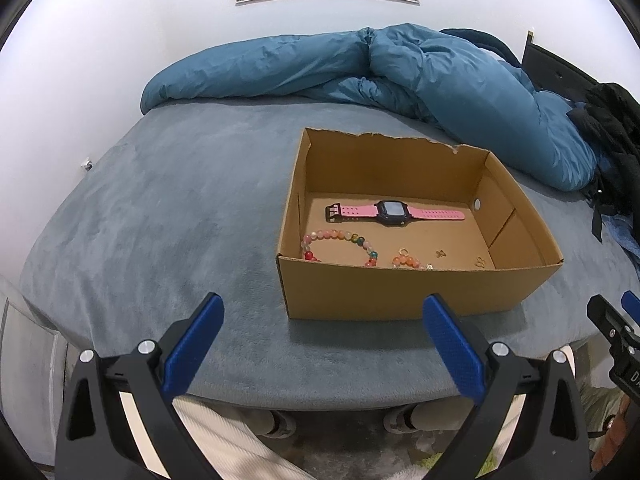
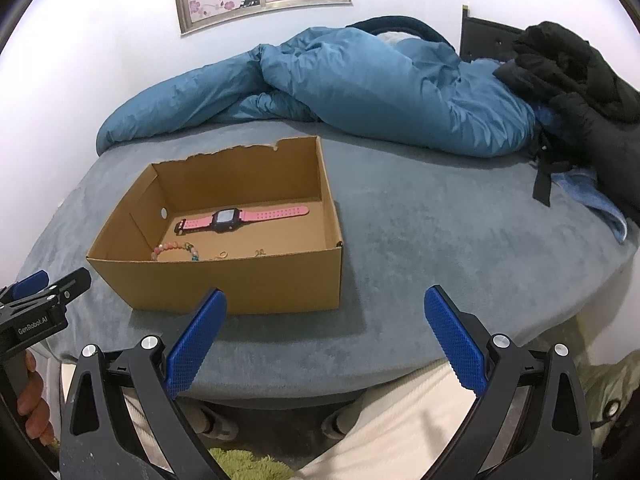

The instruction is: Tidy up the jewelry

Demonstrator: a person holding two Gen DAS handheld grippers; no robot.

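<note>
Both grippers hang spread and empty over the near edge of the bed (image 1: 180, 208); left gripper (image 1: 324, 308) has its blue pads wide apart, with the cardboard box (image 1: 400, 292) ahead toward one o'clock; right gripper (image 2: 326, 300) is likewise splayed, the box lying toward eleven o'clock of it. Inside the box, from left to right in the left wrist view: a multicoloured bead bracelet (image 1: 340, 240) at the near-left corner; a pink-strapped watch (image 1: 394, 213) with a dark face stretched flat along the far wall; a smaller orange bead piece (image 1: 408, 260) by the near wall; two tiny gold items (image 1: 440, 253) toward the right, too small to tell apart. A rumpled blue duvet (image 1: 400, 72) lies at twelve o'clock beyond.
</note>
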